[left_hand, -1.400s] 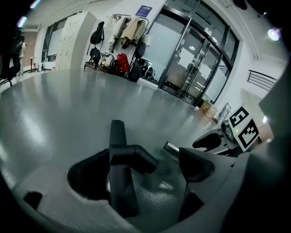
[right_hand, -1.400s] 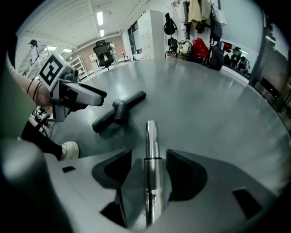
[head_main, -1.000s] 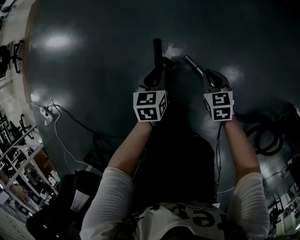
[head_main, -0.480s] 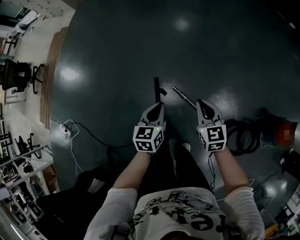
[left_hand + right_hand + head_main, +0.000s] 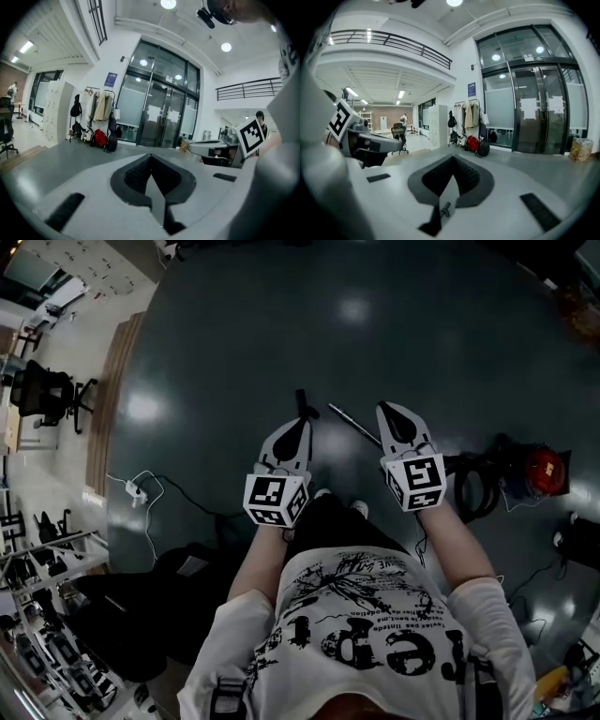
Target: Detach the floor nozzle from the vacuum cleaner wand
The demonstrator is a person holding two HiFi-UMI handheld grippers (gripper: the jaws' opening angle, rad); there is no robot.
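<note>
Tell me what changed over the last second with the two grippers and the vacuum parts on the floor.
Both the left gripper and right gripper rose from the dark floor, away from the black floor nozzle and the silver metal wand, and both now stand shut and empty. The nozzle and wand stayed lying on the floor, apart from each other.

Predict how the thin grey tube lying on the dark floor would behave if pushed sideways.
The tube looks straight and slim, so it would probably roll, and stay stiff when lifted. The floor shines with lamp reflections, so it is likely smooth and the tube may skid easily.
</note>
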